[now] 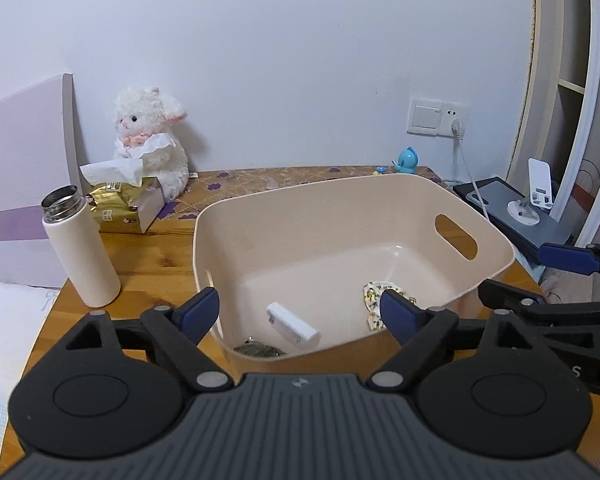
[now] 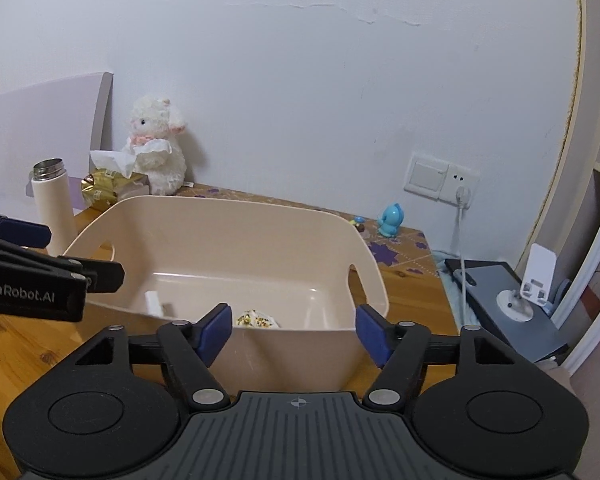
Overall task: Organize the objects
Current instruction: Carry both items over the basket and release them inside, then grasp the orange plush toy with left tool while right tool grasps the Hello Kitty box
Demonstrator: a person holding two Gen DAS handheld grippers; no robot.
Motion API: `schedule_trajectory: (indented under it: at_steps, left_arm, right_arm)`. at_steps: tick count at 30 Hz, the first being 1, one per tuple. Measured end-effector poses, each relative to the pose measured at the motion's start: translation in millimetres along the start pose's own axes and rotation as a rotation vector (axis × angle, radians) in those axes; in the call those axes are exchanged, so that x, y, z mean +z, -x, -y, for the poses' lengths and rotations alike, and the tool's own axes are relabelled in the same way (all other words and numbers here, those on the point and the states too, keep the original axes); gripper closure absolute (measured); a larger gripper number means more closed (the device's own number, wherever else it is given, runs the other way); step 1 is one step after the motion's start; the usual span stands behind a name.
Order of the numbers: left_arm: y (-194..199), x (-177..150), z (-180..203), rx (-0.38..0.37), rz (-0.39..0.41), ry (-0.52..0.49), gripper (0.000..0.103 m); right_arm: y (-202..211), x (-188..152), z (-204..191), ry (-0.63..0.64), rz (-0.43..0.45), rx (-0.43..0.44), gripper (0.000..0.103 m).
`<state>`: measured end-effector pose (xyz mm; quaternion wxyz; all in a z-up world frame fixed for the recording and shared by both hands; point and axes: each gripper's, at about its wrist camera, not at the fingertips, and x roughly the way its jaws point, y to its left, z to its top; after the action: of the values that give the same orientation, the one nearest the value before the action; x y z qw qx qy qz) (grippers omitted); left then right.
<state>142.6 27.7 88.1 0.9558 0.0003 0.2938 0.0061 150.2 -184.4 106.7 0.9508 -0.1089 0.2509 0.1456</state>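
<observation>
A beige plastic bin (image 1: pixel 332 204) (image 2: pixel 228 216) stands on the wooden table. Inside it lie a small white box (image 1: pixel 293 326) (image 2: pixel 154 302), a floral cloth item (image 1: pixel 374 300) (image 2: pixel 256 318) and a dark greenish thing (image 1: pixel 260 350) at the near wall. My left gripper (image 1: pixel 300 312) hovers open over the bin's near rim, nothing between its blue pads. My right gripper (image 2: pixel 294 330) is open too, in front of the bin's near wall and empty. Each gripper shows at the edge of the other's view.
A cream flask (image 1: pixel 80 248) (image 2: pixel 54 208) without a lid stands left of the bin. Behind it are a tissue box (image 1: pixel 128 204), a gold packet and a plush lamb (image 1: pixel 152 140). A blue toy (image 1: pixel 408 160) sits by the wall socket. A phone stand (image 1: pixel 536 196) rests on a grey device at the right.
</observation>
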Motion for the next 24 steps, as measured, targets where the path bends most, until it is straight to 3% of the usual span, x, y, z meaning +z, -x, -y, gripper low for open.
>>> schedule_trajectory:
  at_steps: [12, 24]
  left_arm:
    - [19, -34, -2, -0.027, -0.048, -0.003, 0.015]
    - [-10, -75, -6, -0.003, -0.139, -0.045, 0.015]
  right_arm:
    - [16, -28, 18, 0.010, -0.057, -0.015, 0.025]
    - [-5, -71, 24, -0.004, -0.188, -0.010, 0.025]
